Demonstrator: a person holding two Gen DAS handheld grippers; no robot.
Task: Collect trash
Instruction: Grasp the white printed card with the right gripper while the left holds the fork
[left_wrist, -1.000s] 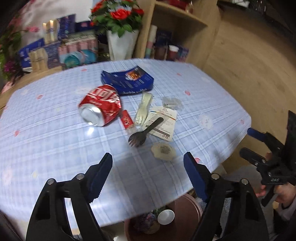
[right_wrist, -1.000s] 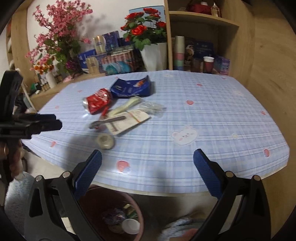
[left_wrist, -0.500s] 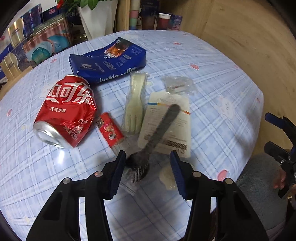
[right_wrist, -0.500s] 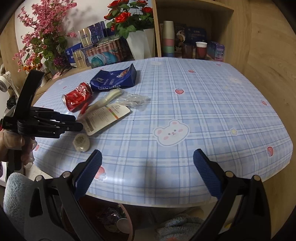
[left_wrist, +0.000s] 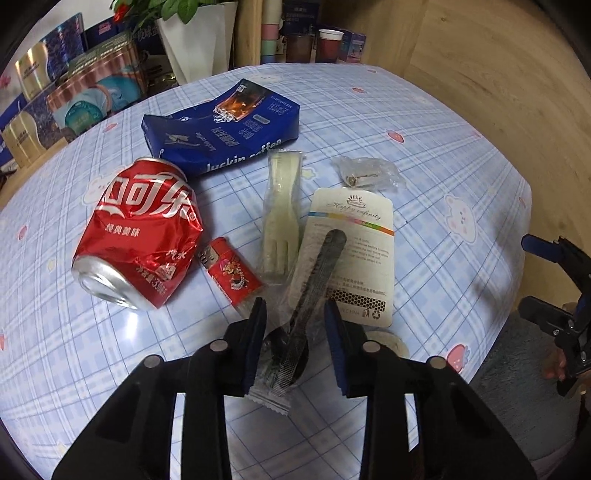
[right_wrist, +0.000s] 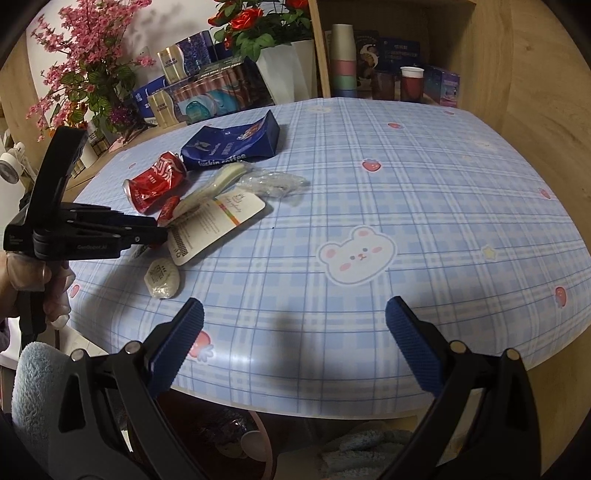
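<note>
A black plastic fork in a clear wrapper (left_wrist: 317, 273) lies on the blue plaid table (left_wrist: 424, 129), partly over a white printed card (left_wrist: 351, 251). My left gripper (left_wrist: 293, 332) straddles the fork's head and its jaws are closing; the right pad still shows a gap to the wrapper. Around it lie a crushed red can (left_wrist: 140, 229), a blue coffee bag (left_wrist: 221, 129), a wrapped white fork (left_wrist: 280, 206), a small red sachet (left_wrist: 231, 275) and a crumpled clear wrapper (left_wrist: 369, 173). My right gripper (right_wrist: 295, 332) stands open over the table's front edge, holding nothing.
A round white lid (right_wrist: 162, 278) lies near the table edge beside the left gripper (right_wrist: 159, 232). A brown bin (right_wrist: 236, 435) with trash sits under the table edge. Flower vases, boxes and paper cups (right_wrist: 410, 83) line the back; a wooden wall stands at the right.
My left gripper moved forward and down over the black fork, and its jaws narrowed from wide to close around the fork's head. The right gripper drifted slightly nearer the table.
</note>
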